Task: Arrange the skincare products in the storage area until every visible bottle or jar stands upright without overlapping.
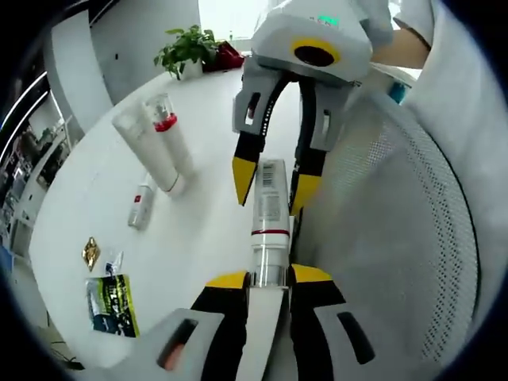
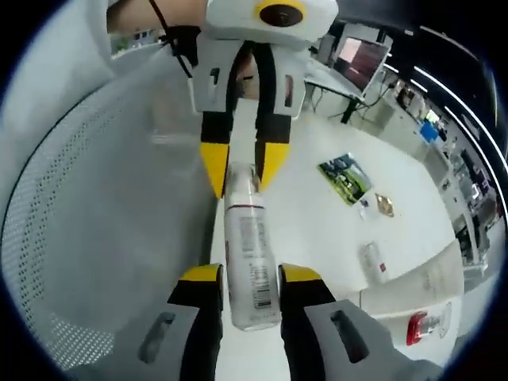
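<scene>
A white bottle (image 1: 270,214) with a red band and a printed label hangs in the air between my two grippers. In the left gripper view my left gripper (image 1: 268,278) is shut on its silver neck end, and my right gripper (image 1: 274,184) comes in from above, closed around the far end. In the right gripper view my right gripper (image 2: 250,274) clamps the bottle (image 2: 250,238) at its labelled base, while the left gripper (image 2: 243,165) grips the cap end. The bottle lies level beside a white perforated basket (image 1: 397,222).
On the white table (image 1: 198,238) stand a white tube (image 1: 147,147) and a clear bottle with a red collar (image 1: 168,131). A small tube (image 1: 141,206), a gold packet (image 1: 91,252) and a green sachet (image 1: 111,305) lie nearby. A potted plant (image 1: 186,51) sits at the far edge.
</scene>
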